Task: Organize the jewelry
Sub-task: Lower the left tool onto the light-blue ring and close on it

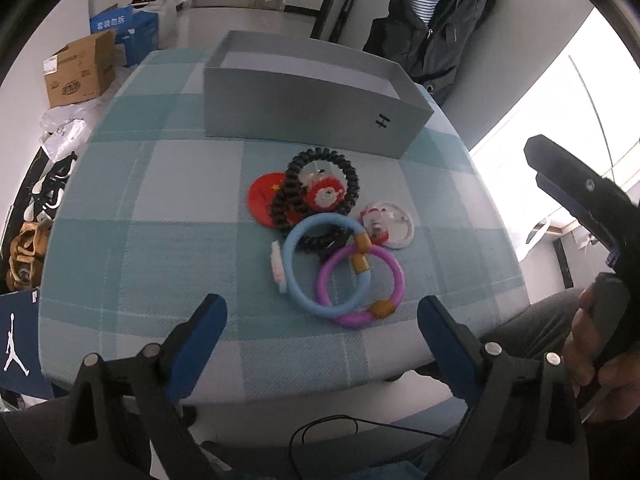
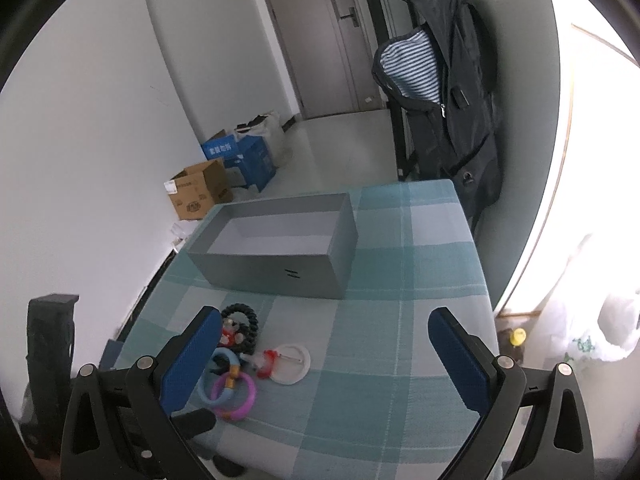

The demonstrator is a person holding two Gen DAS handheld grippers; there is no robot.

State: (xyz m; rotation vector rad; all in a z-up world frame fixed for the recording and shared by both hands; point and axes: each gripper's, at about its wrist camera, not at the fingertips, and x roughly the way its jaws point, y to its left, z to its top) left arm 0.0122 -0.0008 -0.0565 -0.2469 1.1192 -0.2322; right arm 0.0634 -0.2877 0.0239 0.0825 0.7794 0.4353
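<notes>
Jewelry pile (image 1: 328, 236) lies on the checked tablecloth (image 1: 160, 208), straight ahead of the left gripper (image 1: 322, 322), fingers wide and empty, nearer than the right gripper (image 2: 324, 348), also wide; grey box (image 1: 308, 100) sits beyond

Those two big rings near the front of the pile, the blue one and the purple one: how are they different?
The blue bangle looks thicker and slightly larger; the purple bangle is slimmer. The blue one lies nearer the grey box, resting over a black coil hair tie; the purple one lies nearer the table's front edge. The two rings overlap. Both are round, lie flat and carry amber-coloured beads.
</notes>
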